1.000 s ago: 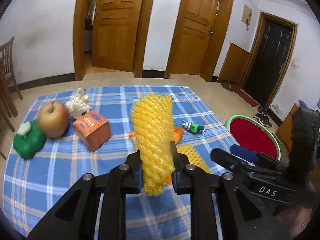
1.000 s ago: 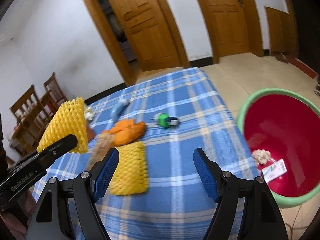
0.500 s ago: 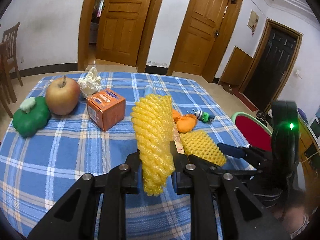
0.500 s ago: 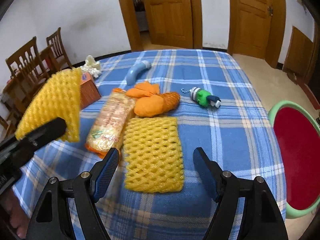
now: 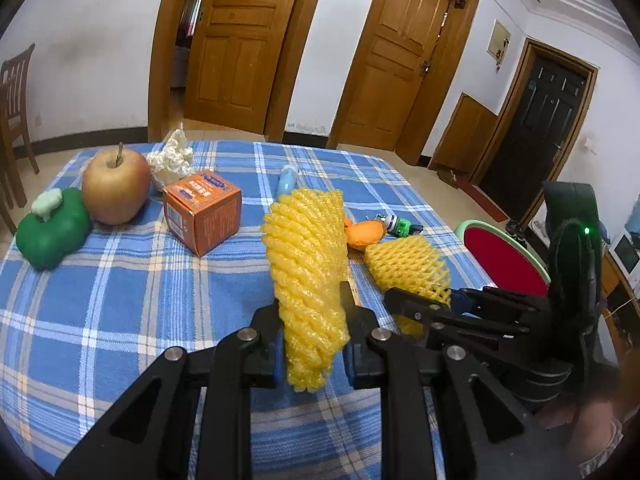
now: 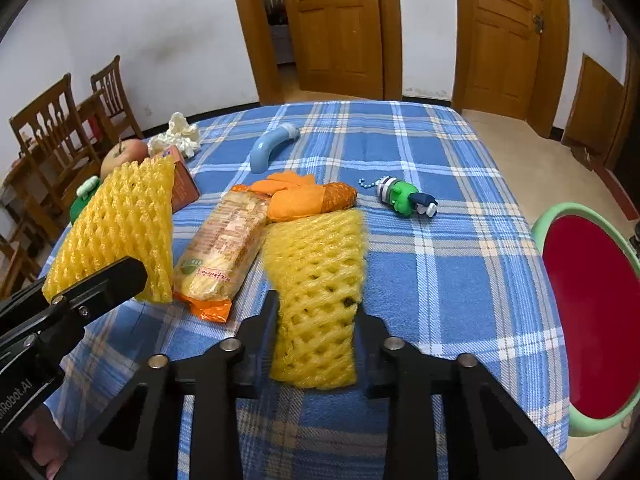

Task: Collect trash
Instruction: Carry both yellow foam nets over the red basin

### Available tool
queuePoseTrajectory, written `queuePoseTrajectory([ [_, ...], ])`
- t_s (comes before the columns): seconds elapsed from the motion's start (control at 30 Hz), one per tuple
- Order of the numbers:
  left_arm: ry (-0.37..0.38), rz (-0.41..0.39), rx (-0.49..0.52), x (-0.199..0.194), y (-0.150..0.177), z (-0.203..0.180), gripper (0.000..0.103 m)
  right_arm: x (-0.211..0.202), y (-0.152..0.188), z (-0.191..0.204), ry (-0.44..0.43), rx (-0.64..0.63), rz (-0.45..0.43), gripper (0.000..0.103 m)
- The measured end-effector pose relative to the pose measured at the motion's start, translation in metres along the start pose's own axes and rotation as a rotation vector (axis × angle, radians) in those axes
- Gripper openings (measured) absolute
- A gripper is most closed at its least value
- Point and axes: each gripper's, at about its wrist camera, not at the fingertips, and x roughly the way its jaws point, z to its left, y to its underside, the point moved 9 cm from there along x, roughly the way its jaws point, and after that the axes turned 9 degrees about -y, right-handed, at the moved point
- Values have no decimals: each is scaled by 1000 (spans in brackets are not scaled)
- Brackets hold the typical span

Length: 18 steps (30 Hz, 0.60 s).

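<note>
Left wrist view, going left to right: green toy pepper (image 5: 50, 232), apple (image 5: 116, 186), crumpled tissue (image 5: 170, 160) and orange box (image 5: 204, 210) on the blue checked tablecloth (image 5: 120, 300); left gripper (image 5: 312, 336) is pinched tight on a yellow foam net (image 5: 308, 276), held upright; right gripper (image 6: 316, 334) is clamped on a second foam net (image 6: 316, 280), just beside the snack packet (image 6: 224, 252); red tub (image 6: 588, 276) sits off the table's right edge.

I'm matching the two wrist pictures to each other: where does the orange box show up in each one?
Left wrist: orange box stands left of center, right of the apple.
Right wrist: only a corner of the orange box peeks out at left, behind the held yellow foam net.
Shared landmark: crumpled white tissue.
</note>
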Motion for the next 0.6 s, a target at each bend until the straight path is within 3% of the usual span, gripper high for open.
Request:
queuePoseTrajectory([
  [0.13, 0, -30, 6, -12, -7, -3, 21, -18, -1, 1, -64, 7, -69, 27],
  [0.3, 22, -85, -7, -34, -22, -12, 21, -37, 0, -3, -60, -29, -118, 27],
  [0.6, 40, -100, 99, -32, -37, -70, 22, -69, -5, -34, -100, 45, -202, 27],
])
